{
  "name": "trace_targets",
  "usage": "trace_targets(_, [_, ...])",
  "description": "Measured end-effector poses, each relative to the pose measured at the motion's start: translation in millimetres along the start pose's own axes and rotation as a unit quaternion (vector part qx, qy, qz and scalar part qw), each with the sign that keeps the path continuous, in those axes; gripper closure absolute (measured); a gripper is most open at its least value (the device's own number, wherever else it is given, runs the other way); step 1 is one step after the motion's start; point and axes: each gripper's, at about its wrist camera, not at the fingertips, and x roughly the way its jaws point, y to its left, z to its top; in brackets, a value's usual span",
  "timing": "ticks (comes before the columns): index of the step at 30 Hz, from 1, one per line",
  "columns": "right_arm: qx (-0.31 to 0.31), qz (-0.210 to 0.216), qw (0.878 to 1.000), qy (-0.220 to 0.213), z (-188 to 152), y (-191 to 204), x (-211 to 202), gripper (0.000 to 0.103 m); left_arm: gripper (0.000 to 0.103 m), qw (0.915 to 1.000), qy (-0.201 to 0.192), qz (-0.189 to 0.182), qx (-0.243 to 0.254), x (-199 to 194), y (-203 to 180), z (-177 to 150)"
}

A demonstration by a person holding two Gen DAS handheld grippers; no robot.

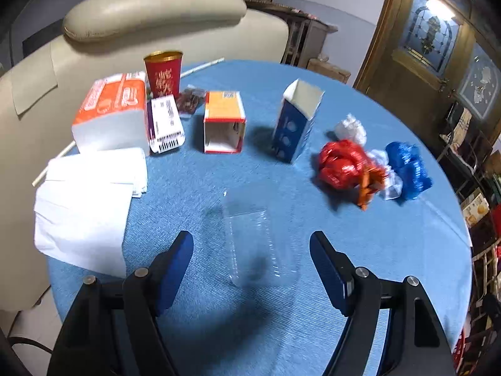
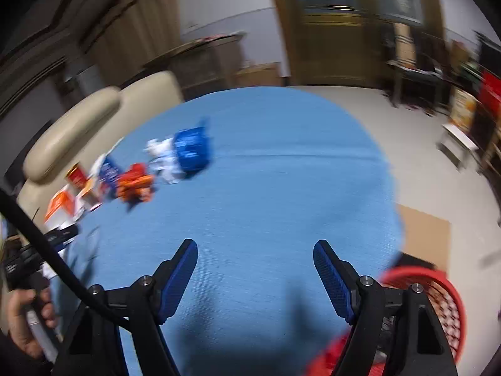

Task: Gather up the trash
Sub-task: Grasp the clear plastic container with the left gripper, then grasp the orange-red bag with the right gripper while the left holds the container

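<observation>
Both grippers gape empty over the blue bench point(image 1: 360, 244); collecting looks barely begun.
Lower right in the right wrist view waits the red basket point(image 2: 438, 282); left gripper point(image 1: 251, 253) brackets a clear plastic tray point(image 1: 253, 244), right gripper point(image 2: 255, 261) nothing; crumpled bags point(image 1: 347, 164), cartons remain.

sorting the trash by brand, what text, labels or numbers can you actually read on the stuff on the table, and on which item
None can be quoted with confidence.
Red paper cup: large gold characters, too blurred to read.
Orange and white tissue pack: white print, too blurred.
White labelled packet: barcode and small print, too small.
Orange-topped box: small blue mark, unreadable.
Blue carton: round shapes only.
Right wrist view: all blurred.
</observation>
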Motion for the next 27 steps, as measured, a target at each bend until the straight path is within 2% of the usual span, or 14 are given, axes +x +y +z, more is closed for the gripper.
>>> trace_targets(3, [-0.039, 0.029, 0.999, 0.005, 13.4, 39.3, 22.5, 0.024, 0.026, 0.9999, 0.016, 0.004, -0.001, 16.3, 0.7, 0.0])
trace_targets(9, [-0.095, 0.077, 0.992, 0.022, 47.5, 105.4, 76.1, 0.024, 0.027, 0.9998, 0.014, -0.009, 0.012, 26.0, 0.7, 2.2])
trace_targets(11, [-0.112, 0.083, 0.990, 0.023, 57.3, 125.9, 94.0, 0.024, 0.046, 0.9996, 0.013, -0.010, 0.023, 26.8, -0.3, 2.2])
trace_targets(13, [-0.127, 0.091, 0.987, 0.030, 68.3, 142.9, 110.9, 0.024, 0.058, 0.9993, 0.024, -0.014, 0.026, 31.2, 1.5, 2.8])
trace_targets(14, [-0.132, 0.095, 0.986, 0.035, 71.5, 149.7, 119.3, 0.024, 0.060, 0.9990, 0.032, -0.016, 0.026, 33.9, 3.1, 2.1])
trace_targets(21, [-0.170, 0.089, 0.979, 0.071, 84.0, 187.4, 179.8, 0.024, 0.061, 0.9983, 0.024, -0.031, 0.043, 31.6, 4.4, -1.7])
trace_targets(27, [-0.171, 0.087, 0.978, 0.086, 86.0, 191.3, 198.4, 0.024, 0.061, 0.9981, 0.028, -0.036, 0.041, 30.0, 6.6, -2.4])
